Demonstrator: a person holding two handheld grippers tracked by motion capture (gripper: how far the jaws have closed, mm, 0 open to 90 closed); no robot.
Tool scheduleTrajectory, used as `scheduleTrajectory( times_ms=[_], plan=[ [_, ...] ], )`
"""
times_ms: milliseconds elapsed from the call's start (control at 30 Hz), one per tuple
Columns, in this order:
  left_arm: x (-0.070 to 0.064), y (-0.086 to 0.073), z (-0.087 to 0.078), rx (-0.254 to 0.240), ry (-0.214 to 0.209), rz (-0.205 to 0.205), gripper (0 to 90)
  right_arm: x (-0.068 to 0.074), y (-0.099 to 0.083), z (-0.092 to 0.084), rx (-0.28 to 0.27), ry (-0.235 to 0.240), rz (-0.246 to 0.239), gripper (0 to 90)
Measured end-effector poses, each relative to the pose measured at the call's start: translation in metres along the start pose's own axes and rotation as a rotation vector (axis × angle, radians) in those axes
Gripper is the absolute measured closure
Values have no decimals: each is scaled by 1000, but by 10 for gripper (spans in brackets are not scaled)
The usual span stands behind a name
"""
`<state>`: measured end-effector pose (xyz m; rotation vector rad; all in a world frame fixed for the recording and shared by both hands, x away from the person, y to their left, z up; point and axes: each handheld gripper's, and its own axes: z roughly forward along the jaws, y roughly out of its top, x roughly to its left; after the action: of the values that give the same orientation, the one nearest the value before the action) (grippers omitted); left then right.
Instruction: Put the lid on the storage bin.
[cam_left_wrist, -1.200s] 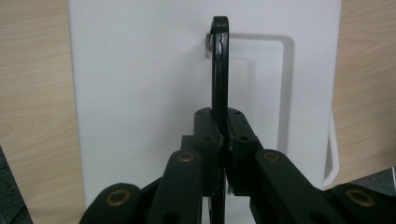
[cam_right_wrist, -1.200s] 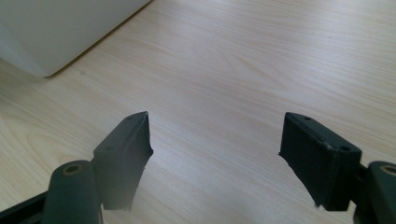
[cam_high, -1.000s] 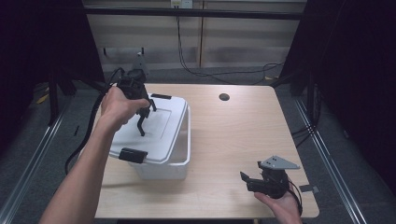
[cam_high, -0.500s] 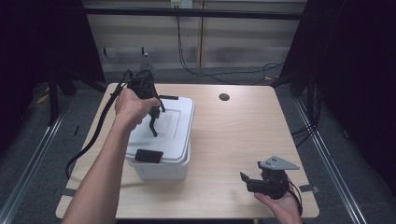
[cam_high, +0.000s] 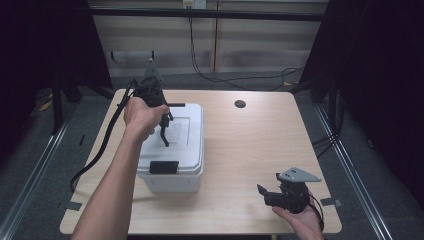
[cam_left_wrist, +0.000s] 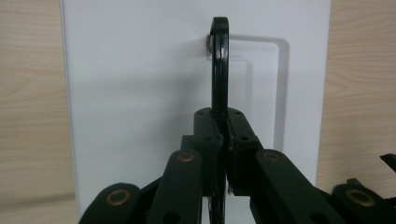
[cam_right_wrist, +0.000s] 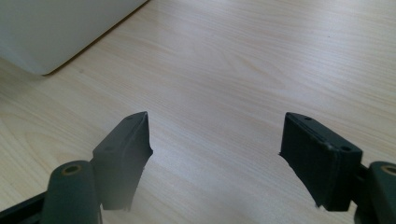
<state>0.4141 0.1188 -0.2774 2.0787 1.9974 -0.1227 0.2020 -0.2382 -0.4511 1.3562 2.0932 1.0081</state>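
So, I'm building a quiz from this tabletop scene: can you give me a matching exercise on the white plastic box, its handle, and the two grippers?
Things:
1. white plastic lidded box
2. black handle on the lid
3. left gripper
4. right gripper

States or places:
A. jaws apart over bare wood
B. raised upright
C. jaws clamped on the handle
D. on the table's left half

Pairs: 1-D, 2-B, 3-C, 4-A

- Left claw (cam_left_wrist: 223, 154): matte black plastic, two linked arms with brass-coloured pivot rivets, small screws in the pads.
- Right claw (cam_right_wrist: 215, 154): black wedge-shaped pads, grey three-cornered plate on top.
- Black cable (cam_high: 102, 145) trailing from the left claw.
- Forearms bare, no sleeves.
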Motion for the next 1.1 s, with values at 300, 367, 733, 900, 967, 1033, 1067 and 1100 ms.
scheduleTrajectory(
  times_ms=[300,367,733,900,967,1033,1067,1100],
  plan=[
    [-3,0,7,8,15,-8,848,0,1,1,4,5,-1,236],
    [-4,-1,6,8,18,-7,847,0,0,1,3,8,-6,236],
    [-7,-1,12,12,14,6,847,0,1,2,6,11,-11,237],
    [-6,-2,15,20,7,15,845,0,1,2,6,11,-12,237],
    [-6,-3,15,20,10,13,844,0,1,2,10,10,-10,237],
    [-5,-3,15,30,5,16,844,0,1,2,8,11,-14,237],
    [-6,-3,15,26,3,13,842,0,1,2,9,11,-14,237],
    [-6,-3,16,20,4,9,841,0,1,2,10,9,-11,237]
  ],
)
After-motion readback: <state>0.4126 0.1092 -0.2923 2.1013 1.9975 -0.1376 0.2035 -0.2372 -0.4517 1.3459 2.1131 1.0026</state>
